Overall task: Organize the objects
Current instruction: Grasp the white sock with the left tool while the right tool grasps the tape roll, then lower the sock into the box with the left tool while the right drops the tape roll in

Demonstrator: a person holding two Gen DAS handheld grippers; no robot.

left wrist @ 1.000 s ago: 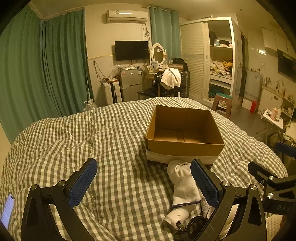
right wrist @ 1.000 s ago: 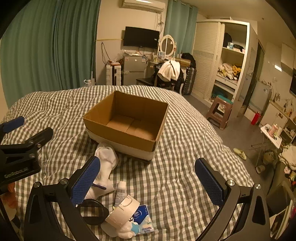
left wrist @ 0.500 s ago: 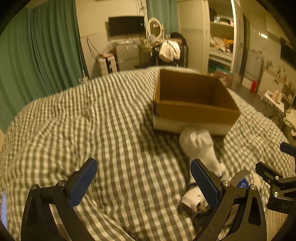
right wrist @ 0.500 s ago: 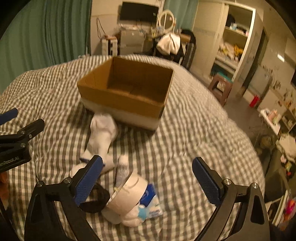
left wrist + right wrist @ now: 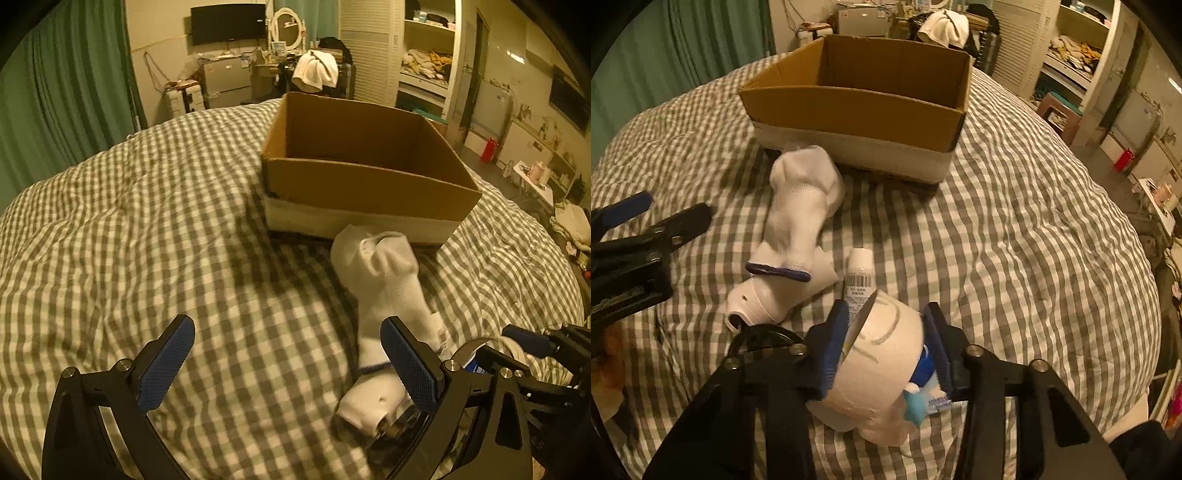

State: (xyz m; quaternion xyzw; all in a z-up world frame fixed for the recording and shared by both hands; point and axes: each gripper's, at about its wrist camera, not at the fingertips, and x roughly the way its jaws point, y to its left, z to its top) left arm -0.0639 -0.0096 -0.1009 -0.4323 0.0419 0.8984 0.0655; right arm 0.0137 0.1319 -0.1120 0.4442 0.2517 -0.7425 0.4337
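An open cardboard box (image 5: 369,184) (image 5: 857,107) sits on a checked bed. In front of it lie a white sock (image 5: 801,210) (image 5: 388,280), a white bottle (image 5: 757,299) (image 5: 369,402), a small white tube (image 5: 860,273), a dark ring (image 5: 764,334) and a blue tissue pack (image 5: 923,402). My right gripper (image 5: 886,343) is shut on a white tape roll (image 5: 879,362) low over the bed. My left gripper (image 5: 288,365) is open and empty, just left of the sock and bottle.
The checked duvet (image 5: 147,240) covers the whole bed. Beyond it stand green curtains (image 5: 55,92), a wardrobe (image 5: 424,48), a chair draped with a white towel (image 5: 314,72) and a stool (image 5: 1060,110).
Both grippers have dropped lower and moved forward toward the pile. My right gripper has closed from open onto the tape roll. The left gripper stays open.
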